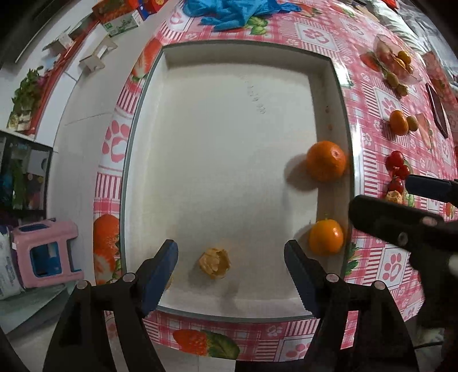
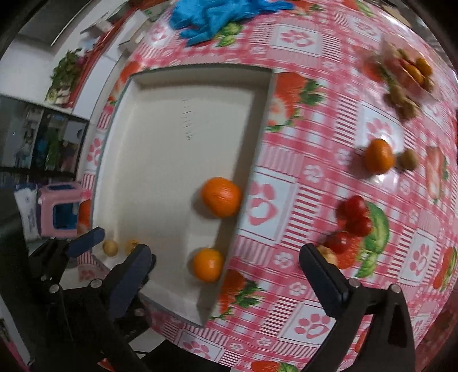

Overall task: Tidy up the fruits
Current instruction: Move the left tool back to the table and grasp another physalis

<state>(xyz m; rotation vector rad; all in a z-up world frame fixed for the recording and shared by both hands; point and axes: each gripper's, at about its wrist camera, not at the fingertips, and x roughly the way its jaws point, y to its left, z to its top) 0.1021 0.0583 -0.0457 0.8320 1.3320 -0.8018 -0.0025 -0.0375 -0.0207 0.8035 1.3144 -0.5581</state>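
Note:
A white tray (image 1: 246,48) lies on the pink checked tablecloth. Two oranges rest along its right wall, one further back (image 1: 326,160) (image 2: 221,197) and one nearer (image 1: 325,237) (image 2: 207,265). A husked golden berry (image 1: 214,263) lies on the tray floor between the open jaws of my left gripper (image 1: 230,263), untouched by the pads. My right gripper (image 2: 226,256) (image 1: 382,193) stands wide open above the tray's right edge, over the nearer orange and gripping nothing. In the right wrist view a bare yellow berry (image 2: 110,247) lies by one of the left fingers (image 2: 86,241).
Loose on the cloth to the right are an orange (image 2: 379,156), a small green fruit (image 2: 409,160), cherry tomatoes (image 2: 355,217) and a clear bag of fruit (image 2: 409,71). Crumpled blue plastic (image 1: 229,13) lies behind the tray. A pink stool (image 1: 43,251) stands on the floor to the left.

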